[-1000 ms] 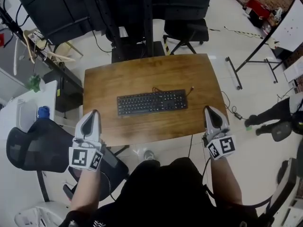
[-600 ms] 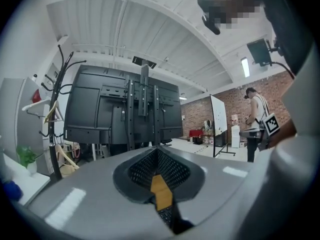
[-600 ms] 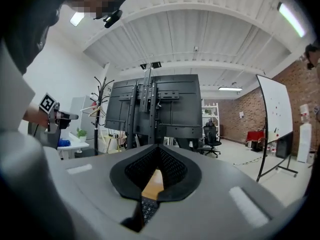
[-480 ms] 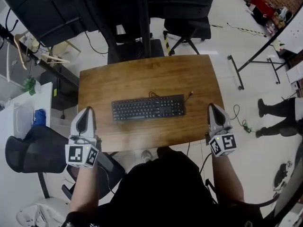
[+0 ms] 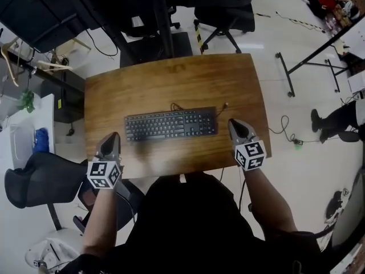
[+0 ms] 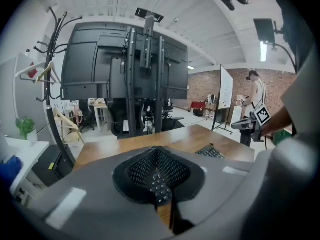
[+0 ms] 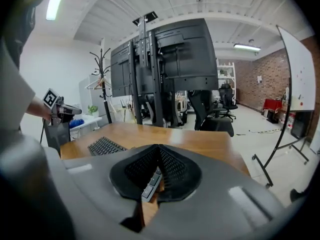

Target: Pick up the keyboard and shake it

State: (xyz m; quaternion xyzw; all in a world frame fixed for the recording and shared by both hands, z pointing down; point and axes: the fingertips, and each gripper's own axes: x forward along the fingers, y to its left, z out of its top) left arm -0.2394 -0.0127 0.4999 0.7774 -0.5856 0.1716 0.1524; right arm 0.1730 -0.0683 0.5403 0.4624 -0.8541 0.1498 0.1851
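Observation:
A black keyboard [image 5: 171, 124] lies flat in the middle of the wooden table [image 5: 171, 79], its cable curling off behind it. My left gripper [image 5: 111, 136] hovers over the table's near left part, just left of the keyboard's left end, jaws shut and empty. My right gripper [image 5: 232, 122] sits just off the keyboard's right end, also shut with nothing held. In the left gripper view the keyboard [image 6: 210, 152] shows to the right of the closed jaws [image 6: 159, 176]. In the right gripper view the keyboard [image 7: 105, 145] shows to the left of the closed jaws [image 7: 156, 171].
A tall black screen rack [image 5: 154, 10] and an office chair [image 5: 225, 16] stand behind the table. Another black chair [image 5: 40, 178] is at my left, beside a white side table [image 5: 23, 136]. A whiteboard stand [image 5: 311, 67], floor cables and a person's legs [image 5: 336, 121] are at the right.
Both grippers have moved forward from beyond the table's near edge to over the table, closing in on the keyboard's two ends. The keyboard has not moved.

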